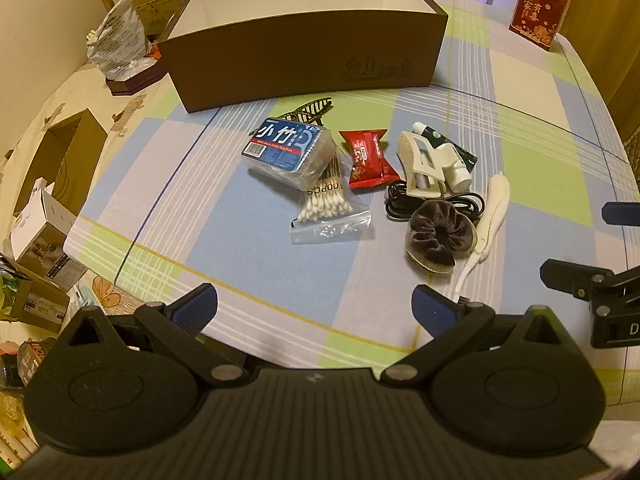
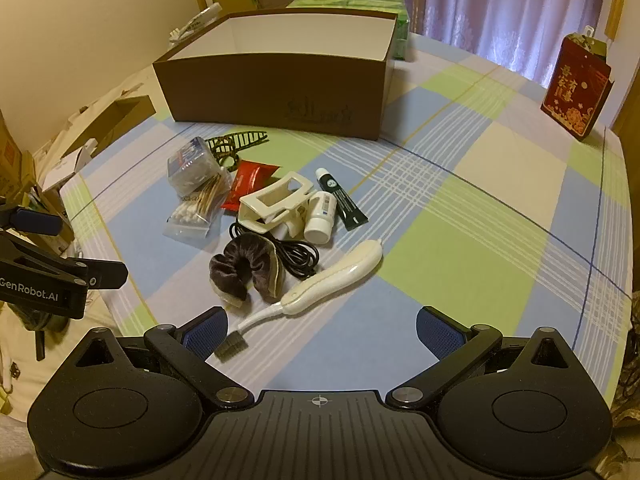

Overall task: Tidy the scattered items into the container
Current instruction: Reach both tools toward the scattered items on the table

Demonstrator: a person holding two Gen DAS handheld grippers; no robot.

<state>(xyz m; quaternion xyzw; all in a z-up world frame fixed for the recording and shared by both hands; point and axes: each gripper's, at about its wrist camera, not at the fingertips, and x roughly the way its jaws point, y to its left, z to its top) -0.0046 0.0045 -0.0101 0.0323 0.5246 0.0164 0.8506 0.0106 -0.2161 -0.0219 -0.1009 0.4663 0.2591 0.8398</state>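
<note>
We see the brown box [image 1: 304,60] standing open-topped and upright toward the far edge of the checked tablecloth [image 1: 520,152], its long axis running parallel to that edge and its white inside bare as far as we can see. Just in front of its near wall lies a dark patterned hair claw [image 2: 236,142]. Nearer to us the scattered items sit in a loose cluster at the cloth's middle: a clear floss-pick box [image 1: 286,152] with a blue label resting on a bag of cotton swabs [image 1: 326,208], and a red snack packet [image 1: 366,158] just beside them. A white hair clip [image 2: 276,202] lies over a black cable [image 2: 296,256], touching a small white bottle [image 2: 320,218] and a dark green tube [image 2: 342,200]. A dark velvet scrunchie [image 2: 244,270] sits nearest us beside a white brush [image 2: 320,286], whose long axis slants with the bristles toward the near edge.

Our left gripper [image 1: 316,310] hovers with its fingers spread wide and nothing between them; our right gripper [image 2: 320,330] likewise gapes empty, its left pad just beside the bristles.
</note>
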